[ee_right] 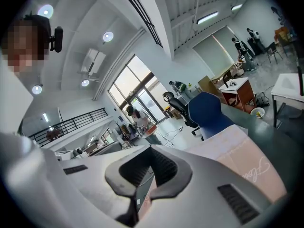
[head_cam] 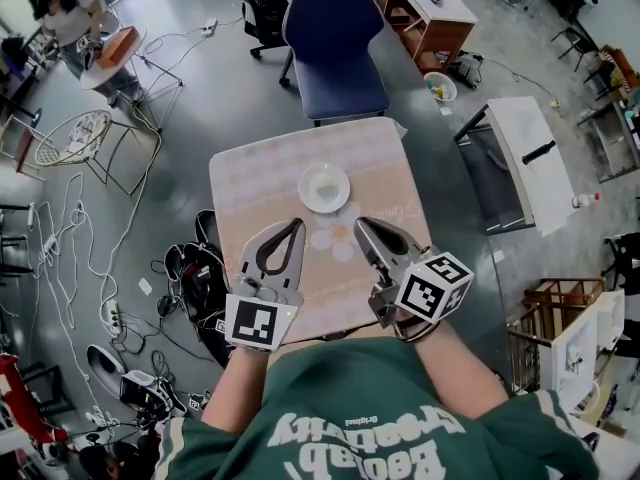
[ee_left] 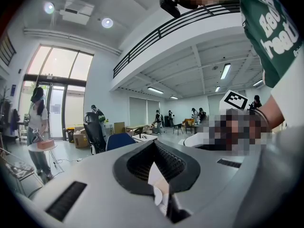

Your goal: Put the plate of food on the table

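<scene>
1. Your left gripper (head_cam: 297, 225) was nearest, over the table's 6 o'clock edge, nose toward 1 o'clock. The jaws were pressed together with nothing between them.
2. Your right gripper (head_cam: 361, 224) sat just beside it, nose toward 11 o'clock. Its jaws were also closed tight and empty. The two tips were near each other but apart.
3. The table (head_cam: 240, 183) carried a pink patterned cloth (head_cam: 385, 168). Both tips were over the cloth; I couldn't tell whether either touched it.
4. The plate (head_cam: 304, 194) lay flat on the cloth near the table's centre, at 12 o'clock from both tips, close but clear of them. The food (head_cam: 325, 186) on it was pale and too small to identify.
5. My read: the placement looked done, and the step in hand was getting clear of the plate. To do that well:
   - You wanted the jaws kept closed.
   - You wanted to pull up and straight back toward 6 o'clock.
   - You had to avoid sweeping across 12 o'clock, and avoid dragging a tip on the cloth, since a snag could have shifted the plate.
6. The blue chair (head_cam: 335, 43) stood beyond the table's far edge at 12 o'clock, well out of your path.
</scene>
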`<action>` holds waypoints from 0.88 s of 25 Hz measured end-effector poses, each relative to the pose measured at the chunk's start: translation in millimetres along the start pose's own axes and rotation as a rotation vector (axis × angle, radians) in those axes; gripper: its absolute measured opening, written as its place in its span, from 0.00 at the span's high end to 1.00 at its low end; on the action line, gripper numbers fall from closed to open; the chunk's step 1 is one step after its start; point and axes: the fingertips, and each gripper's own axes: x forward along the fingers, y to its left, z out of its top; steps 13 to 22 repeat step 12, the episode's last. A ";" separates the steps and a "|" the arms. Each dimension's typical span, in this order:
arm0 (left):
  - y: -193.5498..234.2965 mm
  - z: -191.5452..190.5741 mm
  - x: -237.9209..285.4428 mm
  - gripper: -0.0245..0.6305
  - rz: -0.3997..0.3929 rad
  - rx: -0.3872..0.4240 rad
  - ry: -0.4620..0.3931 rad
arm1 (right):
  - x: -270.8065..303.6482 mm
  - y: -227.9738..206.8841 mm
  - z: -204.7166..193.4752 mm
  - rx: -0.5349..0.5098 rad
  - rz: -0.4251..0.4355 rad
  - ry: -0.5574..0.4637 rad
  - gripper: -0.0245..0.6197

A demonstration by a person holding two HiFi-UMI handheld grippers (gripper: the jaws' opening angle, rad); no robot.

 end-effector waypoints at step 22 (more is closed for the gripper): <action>3.5 -1.9 -3.0 0.95 -0.011 -0.002 -0.006 | 6.0 5.2 -1.5 -0.010 -0.010 -0.007 0.94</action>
